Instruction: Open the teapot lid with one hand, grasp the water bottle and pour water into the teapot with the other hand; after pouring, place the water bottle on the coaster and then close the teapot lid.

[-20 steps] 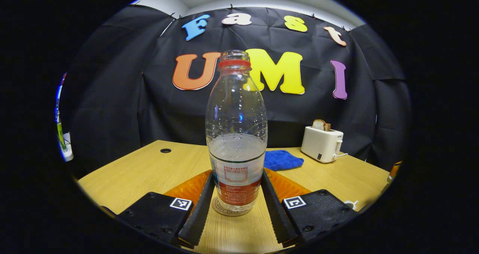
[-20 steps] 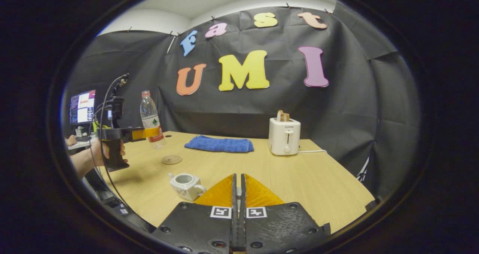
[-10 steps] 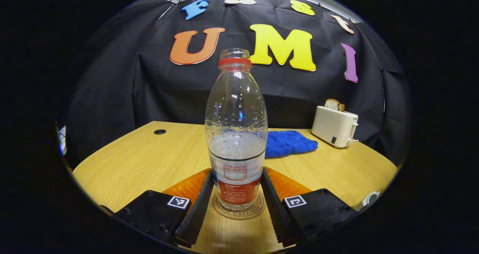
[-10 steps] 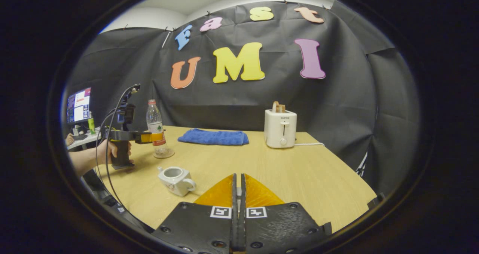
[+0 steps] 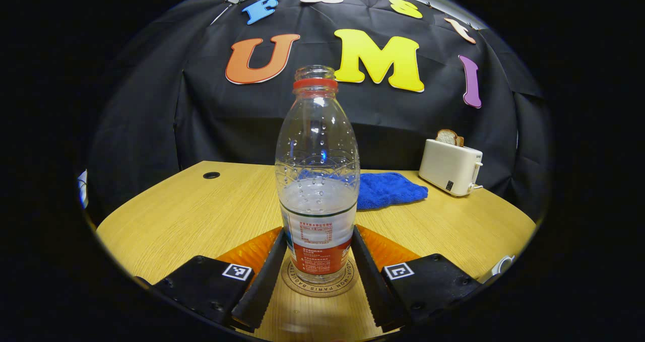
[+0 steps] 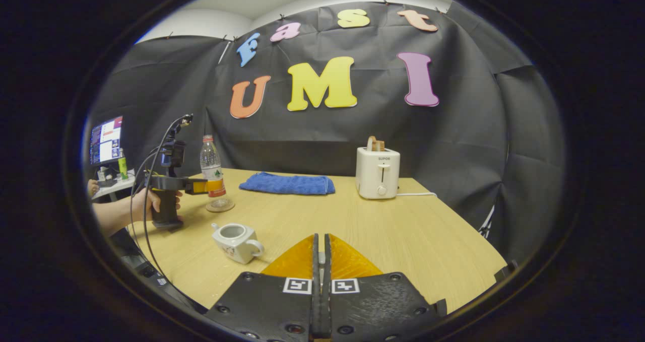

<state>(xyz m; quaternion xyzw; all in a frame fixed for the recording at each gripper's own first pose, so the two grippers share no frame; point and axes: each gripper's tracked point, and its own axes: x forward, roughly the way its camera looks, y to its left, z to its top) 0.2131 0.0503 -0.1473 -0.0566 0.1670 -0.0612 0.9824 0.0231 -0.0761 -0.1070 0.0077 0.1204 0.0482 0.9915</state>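
Your left gripper pinches the clear, ribbed water bottle, which stands upright and uncapped on the round coaster. Your right gripper has its jaws pressed together. Beyond lie the lidless white teapot, pale wood-grain table, fluffy blue cloth and boxy toaster.

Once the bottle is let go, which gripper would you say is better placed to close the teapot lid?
Right, probably. The right gripper is pressed shut, possibly on the lid, though I can't confirm it, with the open teapot just ahead. The left gripper clamps the water bottle on the coaster.
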